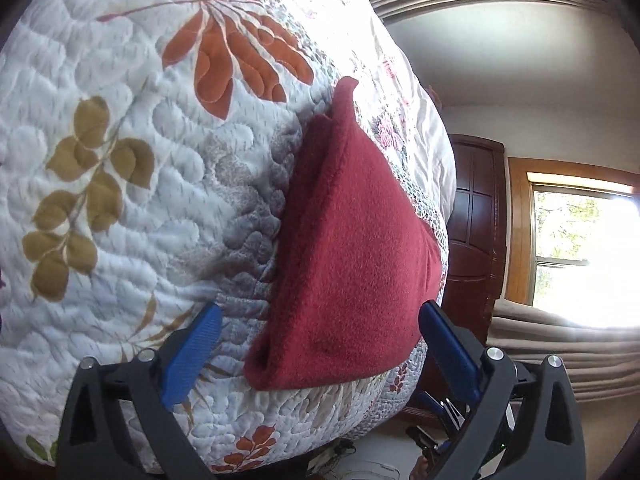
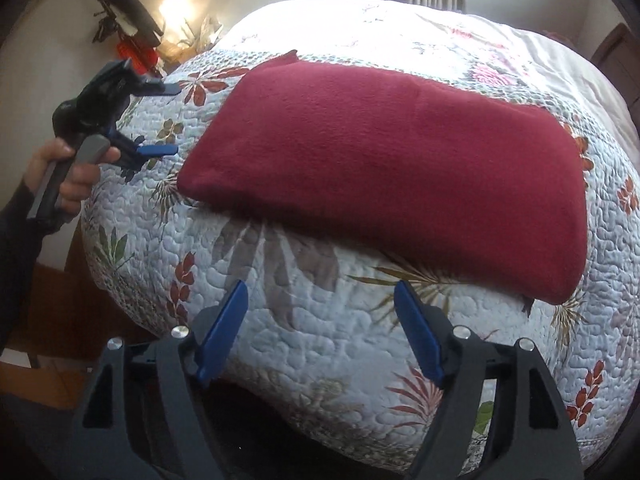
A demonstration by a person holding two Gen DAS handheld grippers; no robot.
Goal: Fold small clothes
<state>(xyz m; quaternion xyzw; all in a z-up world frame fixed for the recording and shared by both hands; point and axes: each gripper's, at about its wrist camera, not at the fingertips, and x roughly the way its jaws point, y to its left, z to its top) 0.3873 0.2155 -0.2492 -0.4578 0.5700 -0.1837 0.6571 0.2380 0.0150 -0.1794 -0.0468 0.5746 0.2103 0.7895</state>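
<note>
The red garment [image 2: 384, 168] lies folded flat on the quilted bed [image 2: 320, 320]. The left tool [image 2: 158, 120] and the right tool [image 2: 320, 336] are held wide open, with nothing gripped. For the next fold, one short edge should be pinched at both corners and laid evenly over.

In the right wrist view, bare quilt [image 2: 304, 320] lies open from the right gripper [image 2: 320, 332] toward 12 o'clock, up to the folded red garment [image 2: 392, 168]. At 10 o'clock the left gripper [image 2: 170, 120] blocks the garment's near end.
</note>
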